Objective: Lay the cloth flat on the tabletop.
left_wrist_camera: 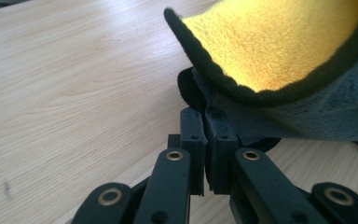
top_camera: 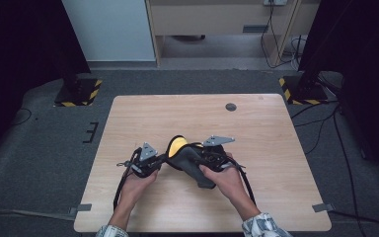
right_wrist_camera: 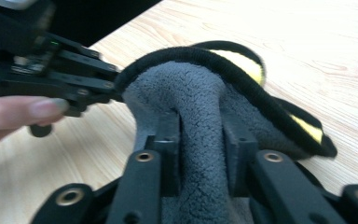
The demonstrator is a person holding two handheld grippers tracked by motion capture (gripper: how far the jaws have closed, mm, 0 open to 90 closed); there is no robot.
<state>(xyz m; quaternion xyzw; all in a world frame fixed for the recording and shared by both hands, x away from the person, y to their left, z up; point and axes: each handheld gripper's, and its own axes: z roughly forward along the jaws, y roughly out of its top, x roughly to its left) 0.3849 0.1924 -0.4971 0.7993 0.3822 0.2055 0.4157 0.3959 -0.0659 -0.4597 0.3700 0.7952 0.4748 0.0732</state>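
Observation:
A grey fleece slipper (top_camera: 191, 163) with yellow lining (top_camera: 177, 145) and black trim is held just above the wooden table (top_camera: 256, 123), near its middle front. My left gripper (top_camera: 164, 159) comes in from the left. Its jaws are shut on the slipper's black-trimmed edge (left_wrist_camera: 214, 74), pinched at the tips of the left gripper (left_wrist_camera: 206, 116). My right gripper (top_camera: 198, 159) holds the slipper from the right. In the right gripper view the grey fleece (right_wrist_camera: 200, 121) is bunched between the pads of the right gripper (right_wrist_camera: 200, 128), and the left gripper (right_wrist_camera: 115, 91) bites the trim.
A small dark round cap (top_camera: 231, 106) sits in the tabletop at the far right. Black stands on yellow-and-black striped bases (top_camera: 79, 91) (top_camera: 301, 89) flank the table's far corners. Cables (top_camera: 325, 123) run over the floor to the right.

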